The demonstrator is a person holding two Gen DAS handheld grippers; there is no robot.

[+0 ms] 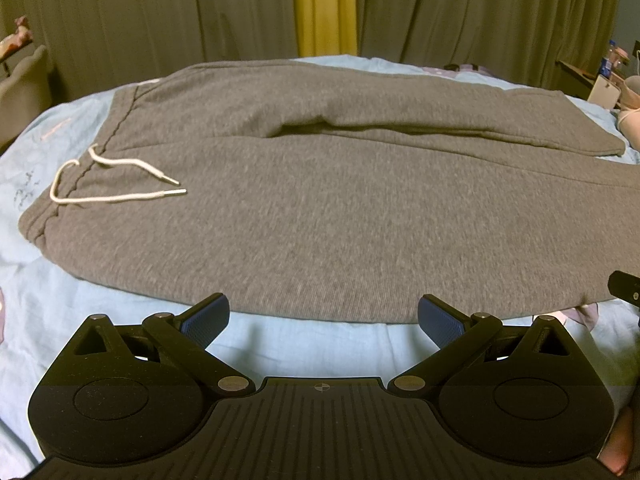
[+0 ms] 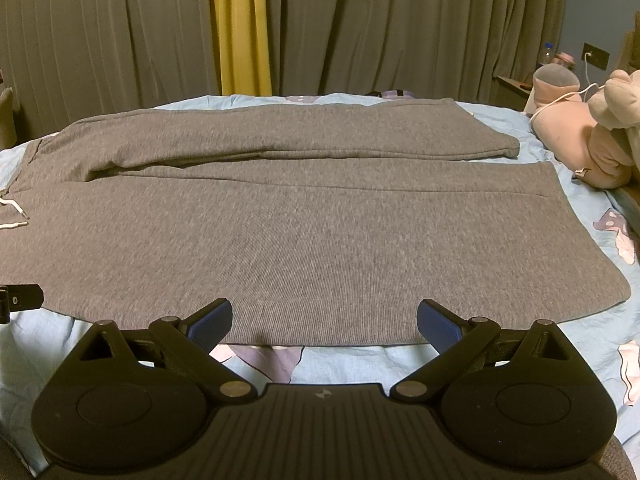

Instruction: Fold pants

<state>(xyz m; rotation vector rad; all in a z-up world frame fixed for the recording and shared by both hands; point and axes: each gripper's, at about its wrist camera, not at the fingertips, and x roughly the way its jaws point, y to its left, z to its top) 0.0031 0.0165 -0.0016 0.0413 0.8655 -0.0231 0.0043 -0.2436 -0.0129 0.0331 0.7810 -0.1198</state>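
So, gray pants (image 1: 320, 208) spread flat across the bed (image 1: 80, 320), waistband left. Left tool (image 1: 323, 322) and right tool (image 2: 325, 322) gaped wide, empty, at the near edge, probably for a lengthwise fold.

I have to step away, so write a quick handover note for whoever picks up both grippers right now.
Left gripper: open, empty, at the near edge of the pants, toward the waistband end.
Right gripper: open, empty, at the near edge toward the cuffs.
The pants lie spread flat on the bed sheet, legs side by side, drawstring on top at the waistband.
Done: laid out. Left: every fold.
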